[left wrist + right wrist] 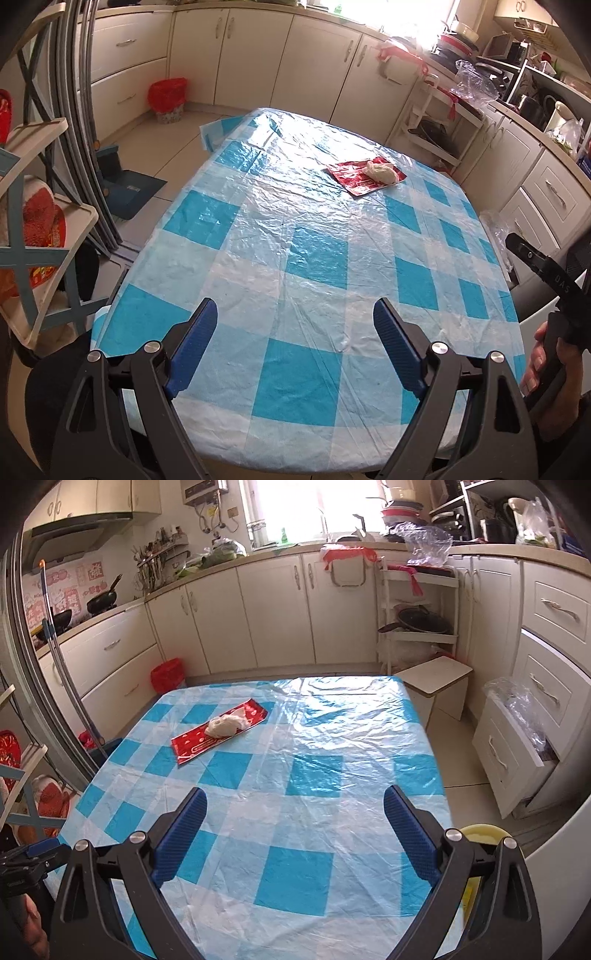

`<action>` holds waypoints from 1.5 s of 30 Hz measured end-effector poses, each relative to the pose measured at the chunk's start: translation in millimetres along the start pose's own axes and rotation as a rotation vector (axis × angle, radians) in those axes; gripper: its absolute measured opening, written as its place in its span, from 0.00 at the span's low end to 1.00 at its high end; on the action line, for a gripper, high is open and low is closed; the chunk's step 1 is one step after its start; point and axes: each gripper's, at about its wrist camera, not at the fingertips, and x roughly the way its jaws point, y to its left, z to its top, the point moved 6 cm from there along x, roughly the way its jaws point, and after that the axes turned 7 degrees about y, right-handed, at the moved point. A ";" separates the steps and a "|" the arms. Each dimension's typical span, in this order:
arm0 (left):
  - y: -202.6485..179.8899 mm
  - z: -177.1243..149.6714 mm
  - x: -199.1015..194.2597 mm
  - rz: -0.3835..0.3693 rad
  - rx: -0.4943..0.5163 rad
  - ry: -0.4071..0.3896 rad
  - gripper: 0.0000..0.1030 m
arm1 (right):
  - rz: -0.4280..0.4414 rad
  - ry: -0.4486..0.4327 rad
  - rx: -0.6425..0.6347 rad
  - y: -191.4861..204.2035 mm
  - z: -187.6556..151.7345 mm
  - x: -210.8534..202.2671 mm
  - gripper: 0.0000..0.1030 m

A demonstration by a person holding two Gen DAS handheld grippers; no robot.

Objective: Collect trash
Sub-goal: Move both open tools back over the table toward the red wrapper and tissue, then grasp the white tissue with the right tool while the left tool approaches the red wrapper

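Note:
A crumpled white tissue (380, 171) lies on a flat red wrapper (364, 177) at the far right of the table with the blue-and-white checked cloth (295, 258). In the right wrist view the tissue (225, 725) and wrapper (218, 734) lie at the far left of the table (295, 794). My left gripper (295, 325) is open and empty above the table's near end. My right gripper (295, 812) is open and empty, also over the near end. A bin lined with a red bag (167, 99) stands on the floor by the cabinets; it also shows in the right wrist view (168, 675).
White kitchen cabinets (277, 609) run behind the table. A small white stool (436, 686) and a rack with pans (417, 620) stand at the far right, beside an open drawer (517, 746). A shelf unit (40, 229) stands left. A yellow object (480, 834) sits by my right gripper.

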 end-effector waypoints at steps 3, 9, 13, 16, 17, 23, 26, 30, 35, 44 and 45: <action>7.8 13.5 10.6 0.012 -0.001 0.000 0.80 | 0.013 0.034 -0.054 21.9 11.2 20.3 0.90; 24.4 31.3 26.3 0.007 -0.052 0.002 0.80 | 0.034 0.093 -0.223 77.9 46.3 80.7 0.90; 33.7 34.0 35.7 0.014 -0.069 0.021 0.80 | 0.015 0.154 -0.300 103.1 69.8 131.7 0.90; 36.3 37.3 40.5 0.023 -0.060 0.024 0.80 | 0.013 0.203 -0.301 108.2 82.4 163.4 0.88; 35.6 38.8 41.3 0.025 -0.054 0.022 0.80 | 0.020 0.233 -0.288 108.2 84.7 175.6 0.84; 29.0 47.1 46.9 0.023 -0.027 0.016 0.80 | 0.051 0.313 -0.287 106.3 78.8 199.8 0.72; 22.3 48.7 50.1 0.019 -0.016 0.020 0.80 | 0.076 0.321 -0.320 107.9 68.6 190.7 0.69; 12.6 47.4 47.8 0.012 -0.004 0.016 0.80 | 0.115 0.334 -0.379 112.6 43.2 166.8 0.64; 1.8 39.4 40.9 0.014 0.021 0.012 0.80 | 0.162 0.367 -0.436 114.9 8.5 134.0 0.56; -25.4 50.1 40.0 0.033 0.186 0.001 0.80 | 0.267 0.406 -0.383 86.9 -29.6 79.4 0.44; -30.1 56.3 42.7 0.051 0.224 -0.001 0.80 | 0.274 0.388 -0.364 81.8 -26.7 77.1 0.44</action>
